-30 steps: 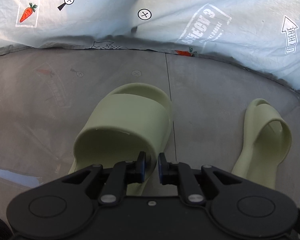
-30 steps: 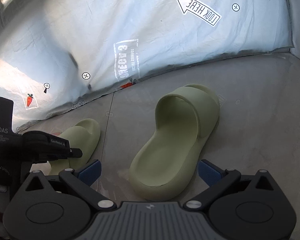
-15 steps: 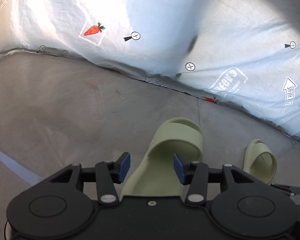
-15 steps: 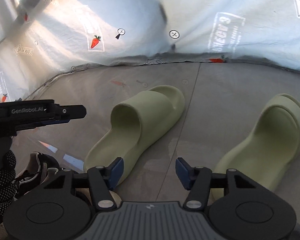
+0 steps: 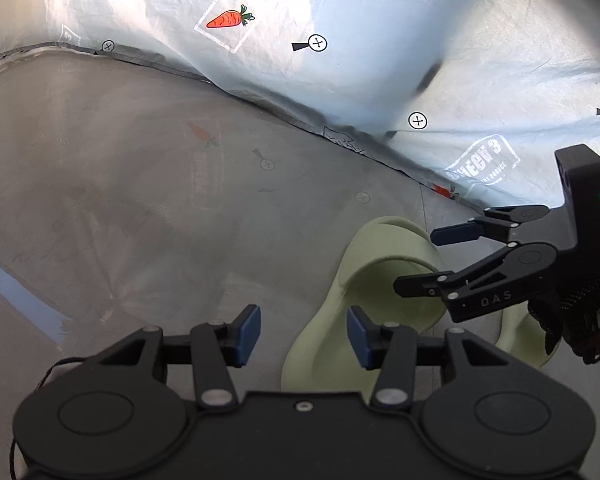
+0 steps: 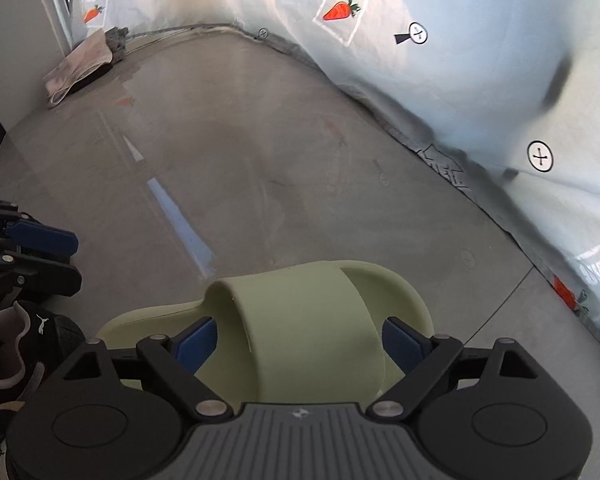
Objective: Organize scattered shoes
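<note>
Both jaws are standing spread: your right gripper [image 6: 296,340], just opening wider, is straddling the green slide sandal [image 6: 300,320]; your left gripper [image 5: 304,334] is gripping nothing.

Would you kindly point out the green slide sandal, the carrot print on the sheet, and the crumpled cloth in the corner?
green slide sandal [image 6: 300,320]: right wrist view, on its wide strap.
carrot print [image 5: 228,20]: left wrist view, on the orange root.
crumpled cloth [image 6: 80,66]: right wrist view, on its pale folded middle.
</note>
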Demonstrator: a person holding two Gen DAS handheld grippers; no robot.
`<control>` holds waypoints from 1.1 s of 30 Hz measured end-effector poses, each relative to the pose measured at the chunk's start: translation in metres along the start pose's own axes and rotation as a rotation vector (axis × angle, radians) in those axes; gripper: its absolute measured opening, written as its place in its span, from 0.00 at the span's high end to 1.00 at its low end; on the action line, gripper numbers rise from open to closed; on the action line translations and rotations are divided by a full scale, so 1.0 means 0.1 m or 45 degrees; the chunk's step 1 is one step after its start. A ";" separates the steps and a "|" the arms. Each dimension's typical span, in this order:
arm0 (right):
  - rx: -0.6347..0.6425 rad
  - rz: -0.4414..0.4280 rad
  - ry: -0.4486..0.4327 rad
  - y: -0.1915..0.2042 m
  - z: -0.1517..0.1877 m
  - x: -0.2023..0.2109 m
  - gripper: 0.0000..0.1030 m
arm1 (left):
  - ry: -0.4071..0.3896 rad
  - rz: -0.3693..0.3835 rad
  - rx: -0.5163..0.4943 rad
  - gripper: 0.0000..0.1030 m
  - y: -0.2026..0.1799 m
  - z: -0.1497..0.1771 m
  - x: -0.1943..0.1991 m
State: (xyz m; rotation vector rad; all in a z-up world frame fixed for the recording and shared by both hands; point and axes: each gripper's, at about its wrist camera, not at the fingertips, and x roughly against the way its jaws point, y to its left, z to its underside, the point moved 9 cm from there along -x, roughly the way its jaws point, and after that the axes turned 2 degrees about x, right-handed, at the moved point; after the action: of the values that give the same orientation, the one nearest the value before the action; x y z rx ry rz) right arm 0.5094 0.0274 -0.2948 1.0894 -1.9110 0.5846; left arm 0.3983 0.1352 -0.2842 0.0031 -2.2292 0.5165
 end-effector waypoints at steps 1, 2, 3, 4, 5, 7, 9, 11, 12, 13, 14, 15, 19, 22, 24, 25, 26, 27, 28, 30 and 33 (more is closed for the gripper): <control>0.001 0.009 0.017 -0.03 -0.01 -0.04 0.12 | 0.008 0.009 0.001 0.53 -0.01 0.00 -0.02; -0.007 0.015 0.020 -0.06 -0.02 -0.07 0.12 | 0.015 0.015 0.004 0.53 -0.02 0.00 -0.03; -0.025 0.005 0.010 -0.08 -0.03 -0.09 0.14 | 0.021 0.019 0.005 0.53 -0.03 0.01 -0.04; -0.064 -0.005 -0.006 -0.10 -0.04 -0.09 0.18 | 0.027 0.023 0.004 0.53 -0.04 0.02 -0.05; -0.130 -0.008 -0.023 -0.13 -0.03 -0.09 0.21 | 0.030 0.023 0.002 0.53 -0.05 0.03 -0.06; -0.260 0.000 -0.053 -0.19 -0.02 -0.08 0.24 | 0.034 0.018 -0.003 0.53 -0.07 0.04 -0.07; -0.414 0.094 -0.063 -0.27 0.02 -0.07 0.25 | 0.037 0.020 0.007 0.53 -0.07 0.04 -0.07; -0.664 0.206 -0.089 -0.41 0.14 0.00 0.25 | 0.033 0.020 0.015 0.53 -0.07 0.04 -0.07; -0.768 0.255 -0.092 -0.46 0.20 0.03 0.25 | 0.030 0.017 0.012 0.53 -0.07 0.04 -0.07; -0.892 0.308 -0.085 -0.48 0.30 0.08 0.25 | 0.028 0.014 0.007 0.53 -0.08 0.04 -0.06; -1.016 0.360 -0.078 -0.51 0.39 0.13 0.26 | 0.027 0.011 0.004 0.53 -0.08 0.04 -0.05; -1.131 0.391 -0.072 -0.51 0.48 0.19 0.26 | 0.028 0.013 0.004 0.53 -0.09 0.04 -0.05; -1.217 0.193 -0.018 -0.21 0.63 0.28 0.21 | 0.031 0.026 0.000 0.53 -0.11 0.03 -0.03; -1.070 0.074 -0.020 -0.01 0.65 0.39 0.18 | 0.018 0.032 -0.022 0.53 -0.13 0.02 0.01; -0.809 0.096 -0.089 0.09 0.60 0.54 0.10 | 0.013 0.039 -0.026 0.53 -0.14 0.02 0.02; -0.658 0.132 -0.120 0.13 0.57 0.62 0.05 | 0.012 0.042 -0.024 0.53 -0.14 0.01 0.02; -0.514 0.162 -0.126 0.18 0.54 0.66 0.03 | 0.012 0.043 -0.019 0.53 -0.14 0.01 0.01; -0.369 0.190 -0.131 0.22 0.51 0.70 0.03 | 0.014 0.042 -0.014 0.53 -0.13 0.01 0.00; -0.237 0.208 -0.135 0.26 0.47 0.73 0.02 | 0.018 0.040 -0.009 0.53 -0.13 0.01 -0.02; -0.048 0.175 -0.135 0.33 0.41 0.71 0.01 | 0.023 0.038 -0.002 0.53 -0.12 0.01 -0.04; 0.095 0.107 -0.084 0.34 0.29 0.51 0.01 | 0.023 0.033 0.006 0.52 -0.09 0.01 -0.03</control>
State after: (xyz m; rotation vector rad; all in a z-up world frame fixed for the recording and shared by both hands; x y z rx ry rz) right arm 0.4539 -0.0002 -0.2672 1.0920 -2.0135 0.6795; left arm 0.4016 0.1260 -0.2837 -0.0282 -2.2129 0.5336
